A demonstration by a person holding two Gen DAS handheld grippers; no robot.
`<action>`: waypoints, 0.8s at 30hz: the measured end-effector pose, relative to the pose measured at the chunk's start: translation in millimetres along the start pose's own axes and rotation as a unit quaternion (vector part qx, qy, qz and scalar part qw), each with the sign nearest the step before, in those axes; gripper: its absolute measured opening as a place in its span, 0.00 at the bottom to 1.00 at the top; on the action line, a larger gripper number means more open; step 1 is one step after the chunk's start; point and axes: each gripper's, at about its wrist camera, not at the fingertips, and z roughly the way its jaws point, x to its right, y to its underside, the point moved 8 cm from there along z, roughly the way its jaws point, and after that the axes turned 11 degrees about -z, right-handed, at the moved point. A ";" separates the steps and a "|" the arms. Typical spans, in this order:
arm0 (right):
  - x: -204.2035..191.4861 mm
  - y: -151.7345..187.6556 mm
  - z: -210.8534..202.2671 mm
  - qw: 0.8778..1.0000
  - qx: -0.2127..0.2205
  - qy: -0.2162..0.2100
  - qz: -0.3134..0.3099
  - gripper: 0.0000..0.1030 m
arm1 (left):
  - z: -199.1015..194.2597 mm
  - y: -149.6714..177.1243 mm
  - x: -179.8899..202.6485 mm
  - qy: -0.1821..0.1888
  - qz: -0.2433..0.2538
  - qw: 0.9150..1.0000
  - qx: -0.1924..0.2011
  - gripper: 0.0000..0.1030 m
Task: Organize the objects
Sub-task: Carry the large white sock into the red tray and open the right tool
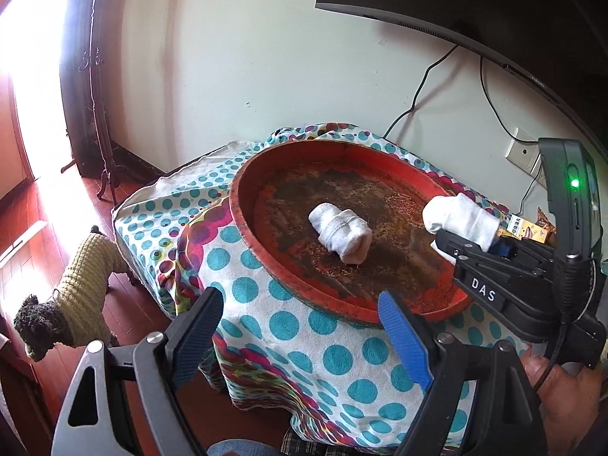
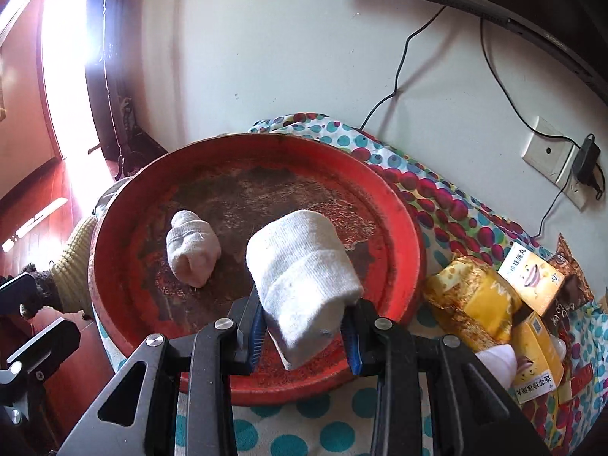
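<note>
A round red tray (image 1: 243, 205) (image 2: 114, 235) with a worn dark bottom sits on a table under a polka-dot cloth (image 1: 304, 345). One rolled white sock (image 1: 340, 230) (image 2: 192, 252) lies in the tray's middle. My right gripper (image 2: 304, 334) is shut on a second rolled white sock (image 2: 304, 277) and holds it over the tray's near right part; it also shows in the left wrist view (image 1: 461, 218). My left gripper (image 1: 304, 338) is open and empty, in front of the tray's near rim.
Yellow snack packets and boxes (image 2: 494, 296) lie on the cloth right of the tray. A dark dog in a knitted sweater (image 1: 76, 292) stands on the wood floor left of the table. A monitor (image 1: 475, 3), cables and a wall socket (image 2: 547, 152) are behind.
</note>
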 end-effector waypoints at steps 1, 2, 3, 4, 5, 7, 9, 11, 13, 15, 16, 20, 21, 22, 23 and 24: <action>-1.9 -0.6 5.1 1.000 -0.005 -0.001 -0.002 0.31 | 1.3 -0.2 -1.9 -0.001 -0.001 1.000 -0.001 0.83; -3.5 -1.2 10.5 1.000 -0.009 -0.001 -0.004 0.31 | 2.9 -0.1 -3.5 -0.002 -0.003 1.000 -0.002 0.83; -3.4 -1.2 14.5 1.000 -0.012 0.000 -0.005 0.31 | 4.4 0.2 -5.3 -0.003 -0.006 1.000 -0.004 0.83; -4.0 -2.0 18.6 1.000 -0.014 0.000 -0.006 0.31 | 5.8 0.5 -6.9 -0.004 -0.008 1.000 -0.005 0.83; -4.4 -2.2 22.7 1.000 -0.017 -0.001 -0.006 0.31 | 7.7 0.2 -8.3 -0.004 -0.010 1.000 -0.007 0.83; -5.7 -3.5 27.9 1.000 -0.021 -0.002 -0.004 0.31 | 8.9 0.3 -9.2 -0.004 -0.010 1.000 -0.006 0.83; -5.5 -4.0 31.6 1.000 -0.024 -0.002 -0.004 0.31 | 9.7 0.6 -9.0 -0.004 -0.010 1.000 -0.007 0.83; -6.2 -4.9 34.8 1.000 -0.026 -0.002 -0.005 0.31 | 10.0 0.1 -9.6 -0.002 -0.012 1.000 -0.007 0.83; -7.1 -6.1 37.5 1.000 -0.026 -0.002 -0.006 0.31 | 9.8 -0.1 -10.1 -0.002 -0.013 1.000 -0.006 0.83; -8.9 -6.4 39.7 1.000 -0.028 -0.004 -0.007 0.31 | 10.4 0.0 -10.3 -0.001 -0.013 1.000 -0.007 0.83; -9.9 -6.9 40.6 1.000 -0.028 -0.003 -0.010 0.31 | 10.6 0.2 -10.3 -0.002 -0.013 1.000 -0.008 0.83; -12.2 -7.4 44.2 0.999 -0.030 -0.003 -0.013 0.31 | 10.0 0.3 -9.6 -0.003 -0.011 1.000 -0.005 0.83; -12.5 -7.7 45.1 0.999 -0.030 -0.005 -0.012 0.31 | 10.0 0.4 -9.2 -0.002 -0.011 1.000 -0.005 0.83; -13.4 -7.8 46.6 0.999 -0.030 -0.011 -0.010 0.32 | 10.6 0.7 -8.8 -0.002 -0.010 1.000 -0.005 0.83; -14.8 -7.3 48.5 0.999 -0.033 -0.018 -0.008 0.36 | 11.2 1.0 -8.7 -0.002 -0.009 1.000 -0.006 0.83; -15.4 -7.0 49.1 0.999 -0.033 -0.022 -0.005 0.40 | 12.0 1.5 -8.5 -0.002 -0.009 1.000 -0.007 0.83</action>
